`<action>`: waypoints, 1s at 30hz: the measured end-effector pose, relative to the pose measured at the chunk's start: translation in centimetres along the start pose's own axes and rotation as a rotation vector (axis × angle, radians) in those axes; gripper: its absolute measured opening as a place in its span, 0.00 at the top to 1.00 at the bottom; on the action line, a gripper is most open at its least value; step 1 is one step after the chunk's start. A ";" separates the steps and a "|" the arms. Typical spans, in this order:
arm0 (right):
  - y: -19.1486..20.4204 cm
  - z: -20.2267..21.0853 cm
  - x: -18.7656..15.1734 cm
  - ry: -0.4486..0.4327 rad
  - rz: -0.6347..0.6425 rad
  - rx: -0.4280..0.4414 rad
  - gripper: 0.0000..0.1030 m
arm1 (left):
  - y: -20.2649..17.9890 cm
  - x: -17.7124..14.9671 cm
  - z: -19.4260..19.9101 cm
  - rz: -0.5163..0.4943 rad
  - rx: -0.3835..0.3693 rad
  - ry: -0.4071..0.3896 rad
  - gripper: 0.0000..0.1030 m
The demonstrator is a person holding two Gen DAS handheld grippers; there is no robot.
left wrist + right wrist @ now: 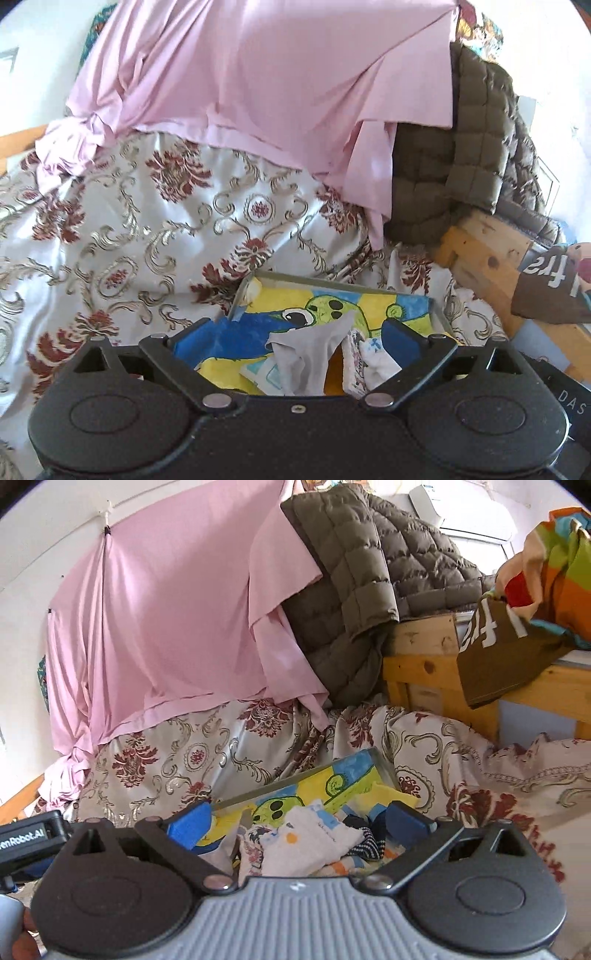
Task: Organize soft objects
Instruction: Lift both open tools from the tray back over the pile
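With both the left gripper [295,332] and right gripper [299,818] spread wide and empty, we judge the socks [314,843] in the box [384,768] light and floppy, best pinched mid-bundle.

I count 1 box [437,308], painted w/ a cartoon, sitting on the bed w/ 1 floral cover [129,240] under it. Inside the box: soft small items, approx 4 I can separate from the left wrist view, i.e. 1 grey cloth [314,354], 1 pale-blue patterned piece [266,374], 1 pink-print piece [354,365], 1 white sock w/ blue marks [380,363]. Right wrist view adds 1 dark striped piece [364,843], so maybe 5 total; the pile overlaps, can't be sure. Toward the far edge of the bed: 1 pink sheet [258,74] and 1 olive quilted jacket [476,122]. At the right edge: 1 brown bag [506,653] w/ white letters.
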State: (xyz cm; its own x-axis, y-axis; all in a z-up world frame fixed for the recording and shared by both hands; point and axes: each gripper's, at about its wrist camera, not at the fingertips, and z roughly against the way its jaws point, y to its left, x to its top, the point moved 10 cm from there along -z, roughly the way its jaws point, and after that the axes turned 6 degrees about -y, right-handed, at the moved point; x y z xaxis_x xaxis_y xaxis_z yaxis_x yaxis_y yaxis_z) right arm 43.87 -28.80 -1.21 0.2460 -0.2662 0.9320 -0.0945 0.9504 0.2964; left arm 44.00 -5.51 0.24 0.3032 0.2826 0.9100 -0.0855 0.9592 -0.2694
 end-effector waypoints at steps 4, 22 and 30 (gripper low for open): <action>0.2 2.1 -0.6 0.016 -0.010 0.011 0.00 | 0.1 0.1 3.0 0.007 -0.003 -0.037 0.02; 2.9 12.3 -4.1 -0.051 0.036 0.053 0.00 | 2.3 -3.8 14.0 -0.069 0.024 -0.096 0.01; 3.6 14.6 -8.1 0.066 0.059 0.035 0.00 | 4.2 -6.9 16.7 -0.129 0.039 -0.055 0.01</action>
State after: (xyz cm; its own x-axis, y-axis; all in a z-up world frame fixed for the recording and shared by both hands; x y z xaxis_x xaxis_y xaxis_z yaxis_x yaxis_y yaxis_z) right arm 27.47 -25.60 -4.64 0.3023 -0.1978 0.9325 -0.1440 0.9575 0.2498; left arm 25.64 -3.33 -1.95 0.2619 0.1554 0.9525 -0.0864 0.9868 -0.1373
